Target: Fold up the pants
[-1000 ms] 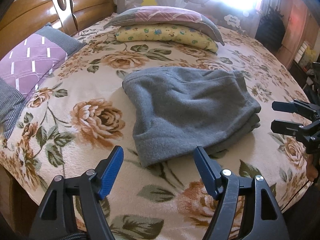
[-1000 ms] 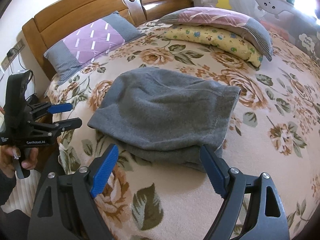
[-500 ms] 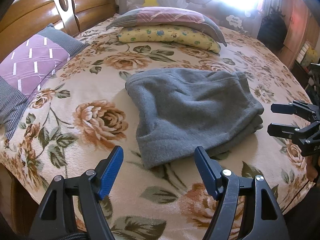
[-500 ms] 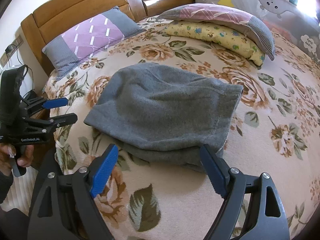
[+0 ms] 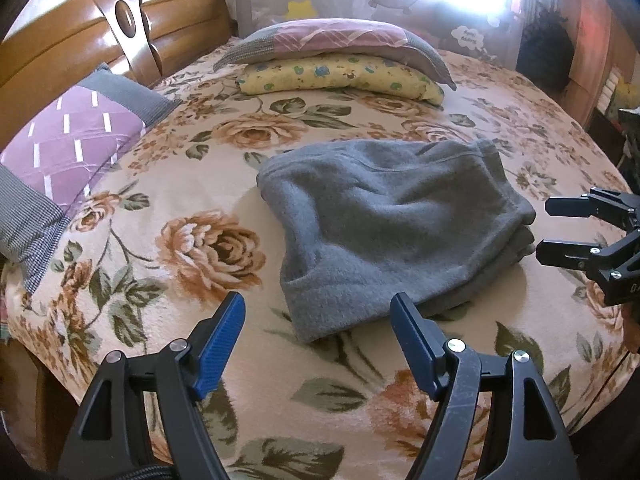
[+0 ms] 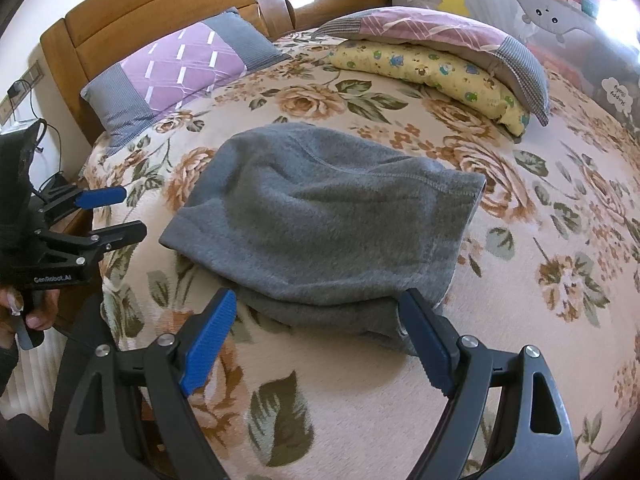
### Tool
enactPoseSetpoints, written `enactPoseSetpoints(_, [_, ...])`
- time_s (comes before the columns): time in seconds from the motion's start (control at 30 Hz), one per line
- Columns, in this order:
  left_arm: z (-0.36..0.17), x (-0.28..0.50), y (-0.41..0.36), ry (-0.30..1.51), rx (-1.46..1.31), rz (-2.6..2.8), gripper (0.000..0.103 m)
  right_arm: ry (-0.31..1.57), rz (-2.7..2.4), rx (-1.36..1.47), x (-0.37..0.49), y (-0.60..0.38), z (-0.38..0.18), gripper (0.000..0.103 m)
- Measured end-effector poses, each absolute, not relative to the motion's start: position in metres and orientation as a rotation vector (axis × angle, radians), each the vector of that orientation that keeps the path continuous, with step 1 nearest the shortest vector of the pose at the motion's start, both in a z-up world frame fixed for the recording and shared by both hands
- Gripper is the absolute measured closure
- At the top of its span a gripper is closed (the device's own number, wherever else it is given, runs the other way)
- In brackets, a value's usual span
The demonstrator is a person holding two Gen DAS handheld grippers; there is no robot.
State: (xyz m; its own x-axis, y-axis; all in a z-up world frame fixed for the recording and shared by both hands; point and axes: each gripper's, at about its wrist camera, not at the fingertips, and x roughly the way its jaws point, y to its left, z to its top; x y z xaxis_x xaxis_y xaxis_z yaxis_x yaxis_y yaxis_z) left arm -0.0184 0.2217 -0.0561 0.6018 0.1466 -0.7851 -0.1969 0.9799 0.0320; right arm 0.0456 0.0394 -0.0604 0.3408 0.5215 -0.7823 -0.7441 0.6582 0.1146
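The grey fleece pants [image 5: 392,216] lie folded into a thick stack in the middle of the floral bed cover [image 5: 168,208]; they also show in the right wrist view [image 6: 324,224]. My left gripper [image 5: 320,312] is open and empty, just short of the stack's near corner; it also shows from the side in the right wrist view [image 6: 120,212]. My right gripper [image 6: 320,308] is open and empty, its fingers apart at the stack's near folded edge; it also shows at the right edge of the left wrist view [image 5: 548,228].
A purple and grey pillow [image 5: 68,148] lies by the wooden headboard [image 5: 120,40]. A pink-grey pillow [image 5: 332,40] rests on a yellow pillow [image 5: 344,76] at the far side. A grey bed rail [image 6: 540,12] runs behind them. Bed edges are near both grippers.
Both grippers have drawn back a little from the pants and stayed open. The folded pants have not moved.
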Motion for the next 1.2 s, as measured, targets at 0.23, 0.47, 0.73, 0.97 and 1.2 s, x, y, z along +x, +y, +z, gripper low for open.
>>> enactPoseSetpoints(0.23, [-0.053,-0.018,0.224,0.879,-0.053,0.24,0.021,0.897,0.837,-0.289,0.045,0.042,-0.061,0.018])
enactPoseSetpoints(0.47, [-0.052,-0.016,0.228,0.871,-0.068,0.24,0.021,0.9,0.837,-0.296,0.047,0.044,-0.062,0.018])
enactPoseSetpoints(0.73, [-0.056,-0.013,0.226,0.883,-0.062,0.235,0.021,0.912,0.841,-0.298,0.054,0.045,-0.068,0.018])
enactPoseSetpoints(0.97, [-0.057,-0.01,0.225,0.885,-0.057,0.236,0.021,0.909,0.84,-0.29,0.056,0.042,-0.069,0.018])
enactPoseSetpoints(1.2, [-0.058,-0.008,0.222,0.886,-0.039,0.249,0.021,0.901,0.835,-0.281,0.059,0.042,-0.066,0.018])
